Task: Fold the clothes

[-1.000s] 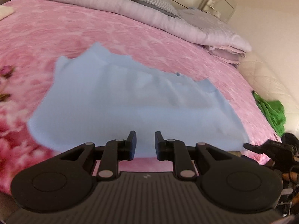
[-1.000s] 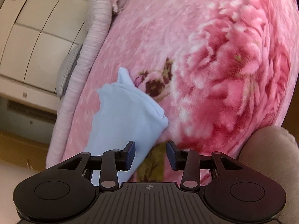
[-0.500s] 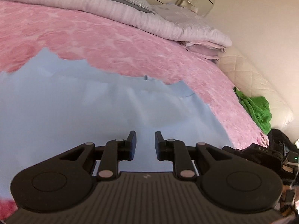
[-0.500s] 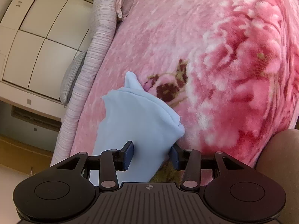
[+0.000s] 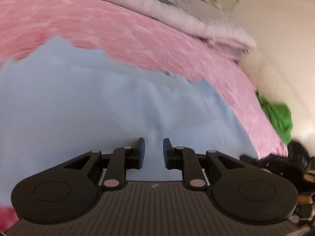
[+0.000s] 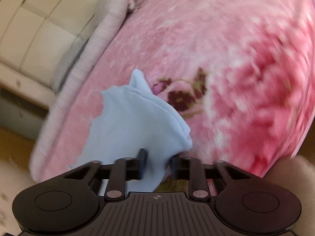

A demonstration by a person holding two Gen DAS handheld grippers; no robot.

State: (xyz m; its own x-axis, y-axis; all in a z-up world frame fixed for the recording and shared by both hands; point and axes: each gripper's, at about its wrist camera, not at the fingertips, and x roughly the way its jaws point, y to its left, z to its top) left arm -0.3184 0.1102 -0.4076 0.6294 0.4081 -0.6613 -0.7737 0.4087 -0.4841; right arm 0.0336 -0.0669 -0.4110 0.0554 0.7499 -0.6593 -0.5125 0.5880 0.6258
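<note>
While spread beneath left fingers, blue garment between right fingers.

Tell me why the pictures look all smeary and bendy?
Left wrist view: the pink blanket and green cloth are streaked with motion blur, while the left gripper stays sharp. Right wrist view: the blanket's flowers are smeared at the right, but the blue garment between the open right gripper is clearer. Both views curve at the edges from the fisheye lens.
</note>
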